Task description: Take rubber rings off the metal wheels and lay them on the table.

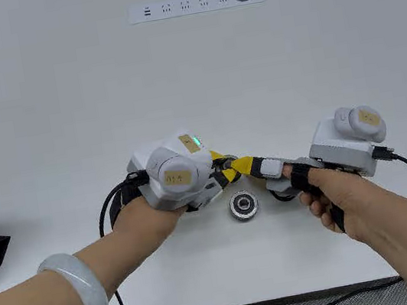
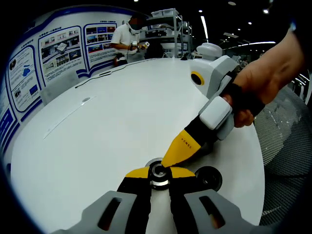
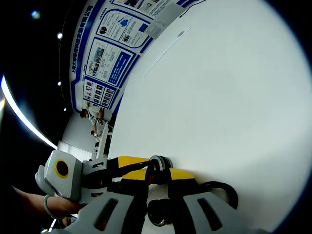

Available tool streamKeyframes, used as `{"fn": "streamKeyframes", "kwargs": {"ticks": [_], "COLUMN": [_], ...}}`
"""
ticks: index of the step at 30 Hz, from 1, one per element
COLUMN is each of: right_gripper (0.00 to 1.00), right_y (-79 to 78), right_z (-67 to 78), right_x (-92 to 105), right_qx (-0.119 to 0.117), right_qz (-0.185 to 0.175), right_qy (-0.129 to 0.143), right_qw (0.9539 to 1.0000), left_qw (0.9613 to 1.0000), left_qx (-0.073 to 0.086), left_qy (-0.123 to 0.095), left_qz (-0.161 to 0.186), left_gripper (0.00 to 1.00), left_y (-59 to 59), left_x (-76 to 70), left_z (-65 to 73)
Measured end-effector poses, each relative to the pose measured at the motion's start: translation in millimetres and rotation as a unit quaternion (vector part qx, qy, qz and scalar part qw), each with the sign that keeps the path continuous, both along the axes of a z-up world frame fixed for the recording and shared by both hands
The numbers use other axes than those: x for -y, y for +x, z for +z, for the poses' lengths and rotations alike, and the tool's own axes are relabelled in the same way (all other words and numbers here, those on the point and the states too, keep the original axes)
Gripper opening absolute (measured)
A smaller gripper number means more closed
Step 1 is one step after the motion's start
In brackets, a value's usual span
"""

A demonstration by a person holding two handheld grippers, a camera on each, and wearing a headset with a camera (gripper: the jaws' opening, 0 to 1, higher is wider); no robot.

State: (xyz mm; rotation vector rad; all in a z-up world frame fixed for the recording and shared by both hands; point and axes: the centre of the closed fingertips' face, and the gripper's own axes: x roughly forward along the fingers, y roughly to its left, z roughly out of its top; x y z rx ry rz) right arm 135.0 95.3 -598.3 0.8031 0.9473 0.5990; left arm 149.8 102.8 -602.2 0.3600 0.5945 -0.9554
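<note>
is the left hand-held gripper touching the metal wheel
Touching. The left gripper view shows the left hand-held gripper with its yellow tips clamped against both sides of the metal wheel.

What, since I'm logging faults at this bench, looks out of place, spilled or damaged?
Nothing stands out. The left gripper and right gripper meet on one metal wheel; a second wheel lies flat on the table, a loose rubber ring near it. Nothing looks spilled or broken.
</note>
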Motion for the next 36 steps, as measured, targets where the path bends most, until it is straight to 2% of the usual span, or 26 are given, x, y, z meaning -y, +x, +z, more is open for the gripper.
{"fn": "streamKeyframes", "kwargs": {"ticks": [2, 5, 9, 15, 24, 36], "right_gripper": [0.17, 0.16, 0.09, 0.04, 0.02, 0.01], "right_y": [-1.6, -0.9, -0.7, -0.7, 4.1, 0.8], "right_z": [0.6, -0.9, -0.5, -3.0, -5.9, 2.8], "right_x": [0.8, 2.8, 7.3, 6.5, 8.3, 2.0], "right_qx": [0.008, 0.009, 0.014, 0.017, 0.021, 0.030], "right_qz": [0.005, 0.007, 0.003, 0.008, 0.013, 0.021], "right_qy": [-0.012, -0.014, -0.017, -0.031, -0.040, -0.046], "right_qw": [0.9999, 0.9998, 0.9998, 0.9993, 0.9989, 0.9983], "left_qw": [1.0000, 1.0000, 1.0000, 1.0000, 1.0000, 1.0000], "left_qx": [0.000, 0.000, 0.001, 0.000, 0.000, -0.001], "left_qy": [0.000, 0.000, 0.001, 0.002, 0.002, 0.004], "left_qz": [0.000, 0.000, -0.001, -0.002, 0.000, -0.002], "left_gripper": [0.14, 0.14, 0.14, 0.14, 0.14, 0.14], "left_y": [0.4, 0.2, -0.1, -0.3, -0.8, -1.5], "left_x": [0.1, 0.4, 0.4, 0.3, -0.5, -1.2], "left_z": [-0.3, -0.3, -0.2, 0.0, 0.2, 0.1]}}
